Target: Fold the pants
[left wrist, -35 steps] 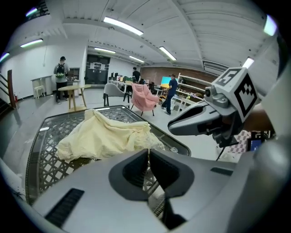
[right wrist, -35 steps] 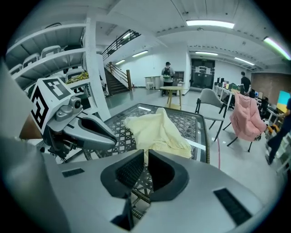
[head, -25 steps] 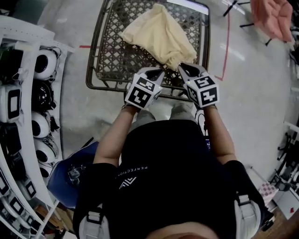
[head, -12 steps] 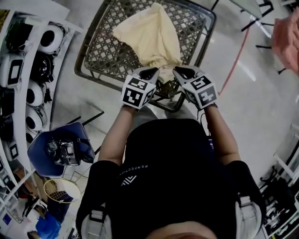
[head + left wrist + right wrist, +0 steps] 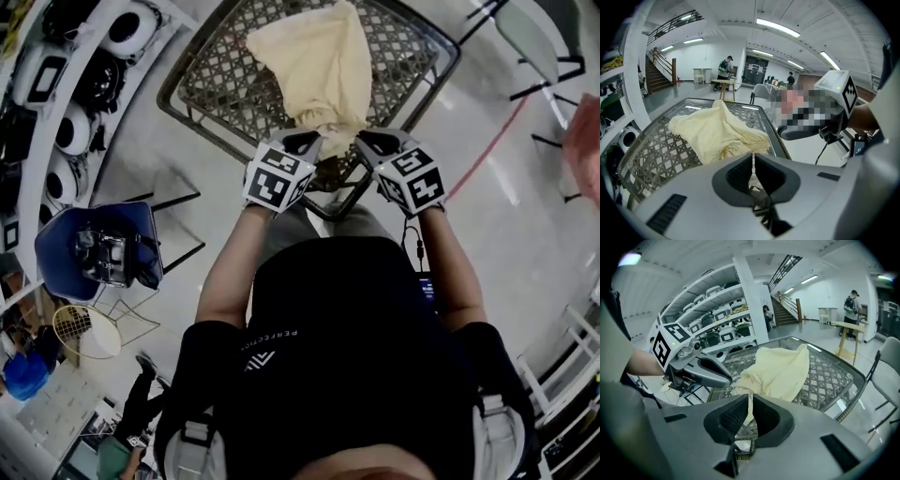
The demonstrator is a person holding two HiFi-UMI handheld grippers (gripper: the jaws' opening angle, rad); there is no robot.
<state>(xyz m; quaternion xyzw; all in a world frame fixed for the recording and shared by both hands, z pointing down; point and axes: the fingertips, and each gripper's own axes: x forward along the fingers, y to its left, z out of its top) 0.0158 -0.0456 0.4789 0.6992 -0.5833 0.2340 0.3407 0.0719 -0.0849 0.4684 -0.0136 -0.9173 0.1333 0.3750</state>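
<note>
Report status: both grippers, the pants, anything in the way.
Left gripper shut on pants, near edge. Right gripper shut on same edge, alongside. Pants bunched on lattice table, unfolded. No obstruction seen.

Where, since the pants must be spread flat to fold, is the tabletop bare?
Bare table shows on both sides of the pants, out to the left and right rims. The near corner is crowded: the left gripper and right gripper both grip the pants there.
</note>
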